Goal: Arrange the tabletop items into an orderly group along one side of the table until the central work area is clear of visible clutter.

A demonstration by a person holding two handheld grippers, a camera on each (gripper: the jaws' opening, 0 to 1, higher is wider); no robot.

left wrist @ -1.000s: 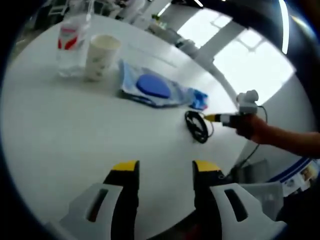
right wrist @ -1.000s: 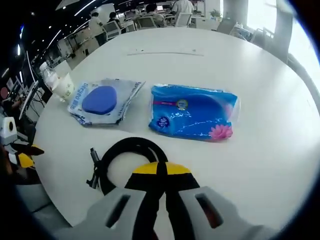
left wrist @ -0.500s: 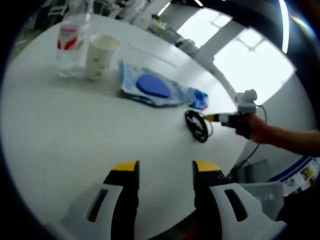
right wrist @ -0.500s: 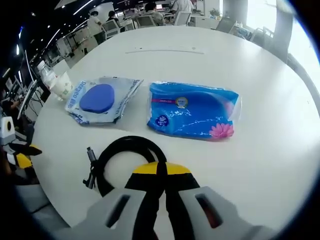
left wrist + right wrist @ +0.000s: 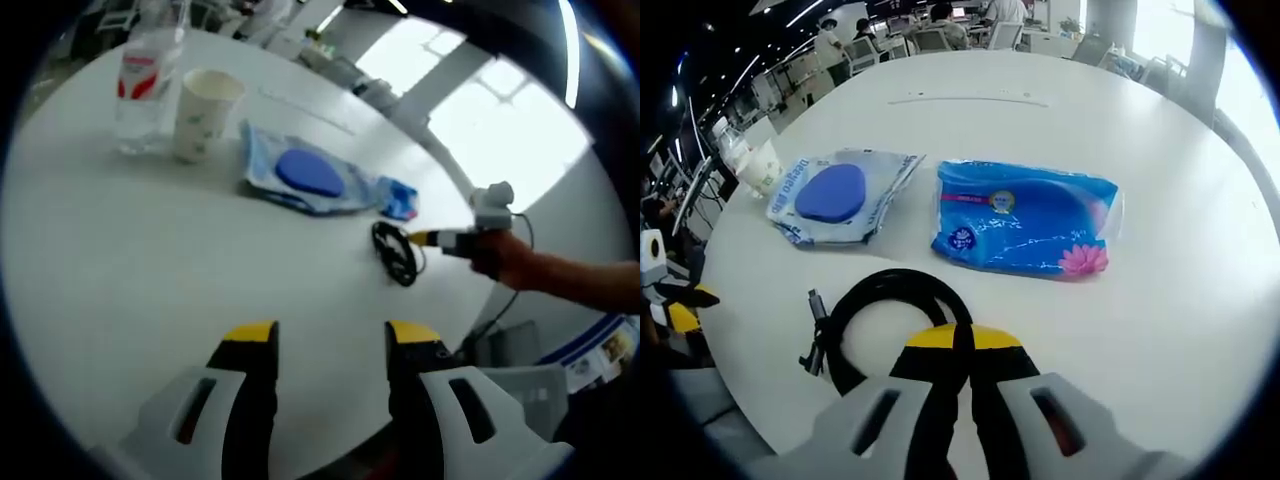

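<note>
Broadly, a round white table [image 5: 1160,290] carries everything. In the right gripper view, the largest item on it is a blue tissue pack [image 5: 1025,217] with a pink flower printed at 1 corner, lying flat near the middle. Just beside it, to the left in that view, lies a pale blue pouch with a dark blue round disc [image 5: 832,195] showing through its front, also flat. Nearer the camera, a coiled black cable [image 5: 868,310] rests on the table, its plug end sticking out at the left of the coil.

The right gripper [image 5: 962,345] has its 2 yellow-tipped jaws pressed together over the near edge of that coil, and the black loop runs under the tips, so it appears to be clamped on the cable. In the left gripper view, this gripper reaches in from the right, held in a person's hand [image 5: 497,252], with its tip at the cable.

The left gripper [image 5: 329,335] hovers over bare table with its 2 jaws well apart and nothing between them.

At the far side in the left gripper view stand a clear plastic water bottle [image 5: 140,85] with a red and white label and, touching or just beside it, a white paper cup [image 5: 200,113], both upright and near the pouch.
</note>
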